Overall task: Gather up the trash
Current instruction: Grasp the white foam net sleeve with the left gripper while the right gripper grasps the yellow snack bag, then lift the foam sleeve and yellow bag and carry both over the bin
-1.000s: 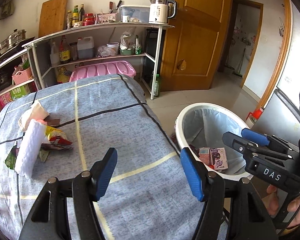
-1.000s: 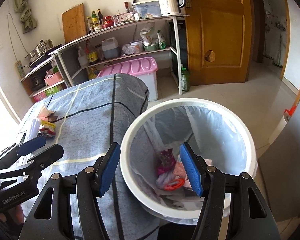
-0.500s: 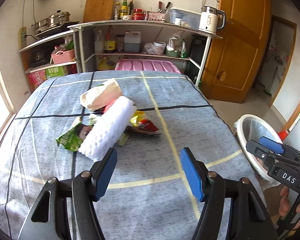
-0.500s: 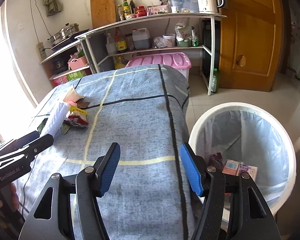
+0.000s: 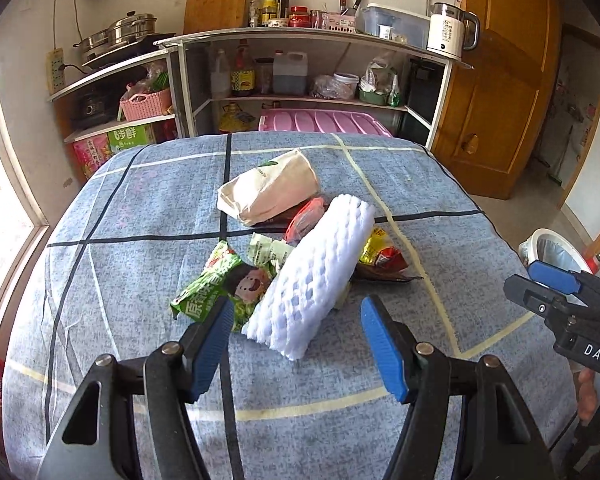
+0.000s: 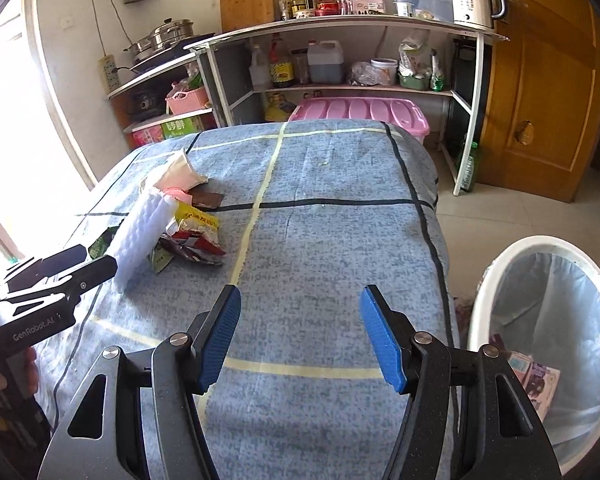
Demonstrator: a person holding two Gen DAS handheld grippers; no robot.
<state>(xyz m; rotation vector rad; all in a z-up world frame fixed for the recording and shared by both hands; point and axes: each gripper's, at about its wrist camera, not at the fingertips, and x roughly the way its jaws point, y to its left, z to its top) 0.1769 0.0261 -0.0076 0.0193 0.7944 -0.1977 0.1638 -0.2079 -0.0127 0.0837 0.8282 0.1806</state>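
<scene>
A heap of trash lies on the blue checked tablecloth (image 5: 140, 216): a white foam fruit net (image 5: 312, 276), a green snack wrapper (image 5: 220, 284), a beige paper bag (image 5: 272, 192), and red and yellow wrappers (image 5: 380, 254). My left gripper (image 5: 296, 320) is open just short of the foam net's near end, nothing between its fingers. My right gripper (image 6: 300, 320) is open over bare cloth, to the right of the heap (image 6: 188, 236). The white bin (image 6: 540, 344) with a plastic liner stands on the floor at the table's right, trash inside.
Metal shelves (image 5: 308, 64) with bottles, jars and a kettle (image 5: 448, 32) stand behind the table. A pink storage box (image 6: 360, 112) sits under them. A wooden door (image 6: 548, 80) is at the back right. A window is on the left.
Both grippers swung left from over the bin toward the table. The left one now faces the trash heap up close; the bin has slid to the right edge of both views.
</scene>
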